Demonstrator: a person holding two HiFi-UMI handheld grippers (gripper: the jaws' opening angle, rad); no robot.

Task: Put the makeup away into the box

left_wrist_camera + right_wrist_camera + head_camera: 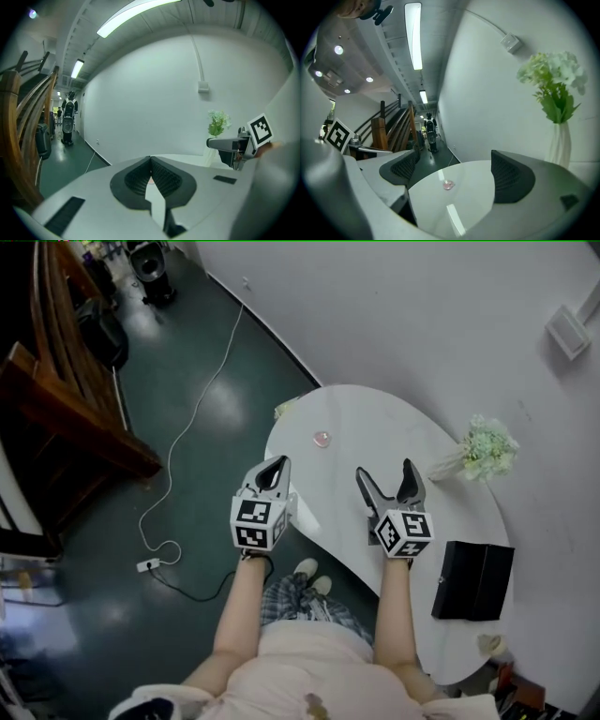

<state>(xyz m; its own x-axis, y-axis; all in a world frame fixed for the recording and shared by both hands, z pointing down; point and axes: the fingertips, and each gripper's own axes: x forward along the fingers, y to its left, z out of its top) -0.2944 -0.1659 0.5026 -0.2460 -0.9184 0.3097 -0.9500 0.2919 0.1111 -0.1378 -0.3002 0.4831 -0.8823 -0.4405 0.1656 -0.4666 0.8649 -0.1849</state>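
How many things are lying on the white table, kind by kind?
Pink makeup piece: 1
Black box: 1
Vase of flowers: 1
Small pale items, unidentified, one by the box, one at the far edge: 2
Total: 5

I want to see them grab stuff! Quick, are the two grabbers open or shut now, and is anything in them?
Left gripper: shut, nothing in it.
Right gripper: open, nothing in it.
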